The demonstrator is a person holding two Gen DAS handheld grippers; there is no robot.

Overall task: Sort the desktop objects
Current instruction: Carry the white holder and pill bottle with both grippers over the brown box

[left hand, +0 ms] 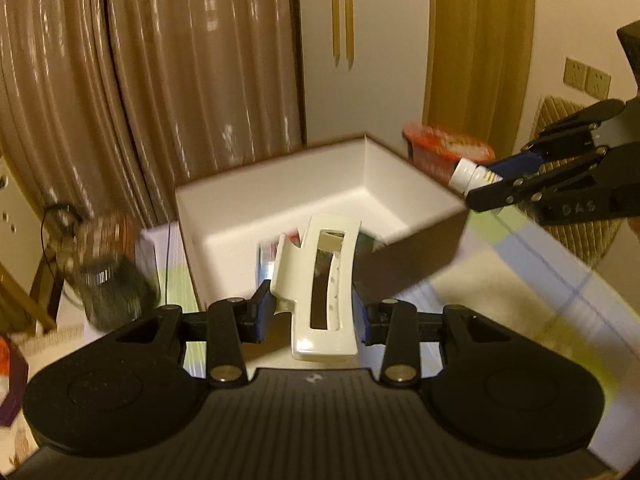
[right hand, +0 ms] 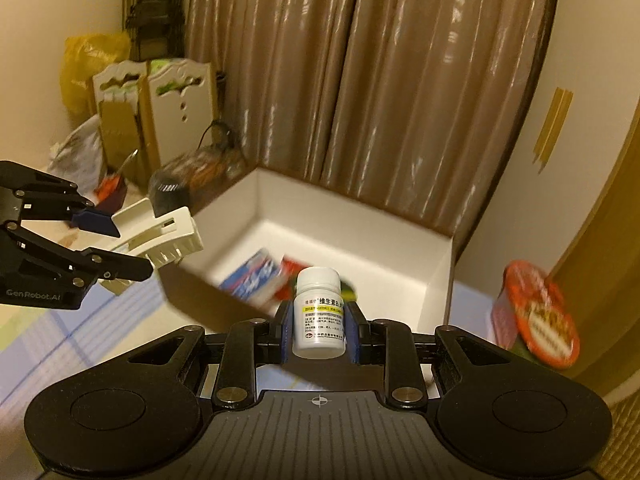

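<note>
Left gripper (left hand: 314,312) clamps a white hair clip (left hand: 320,292); right gripper (right hand: 319,330) clamps a white pill bottle (right hand: 319,316) — both held near the open white box (right hand: 360,236).

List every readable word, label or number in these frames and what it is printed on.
"GenRobot.AI": body of the left gripper.
"DAS": body of the right gripper.
"维生素B": white pill bottle; its smaller print is unreadable.
Red cup and the packets in the white box: too blurred.

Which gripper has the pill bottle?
The right gripper: white pill bottle upright between its fingers. The left gripper holds the cream hair clip.
</note>
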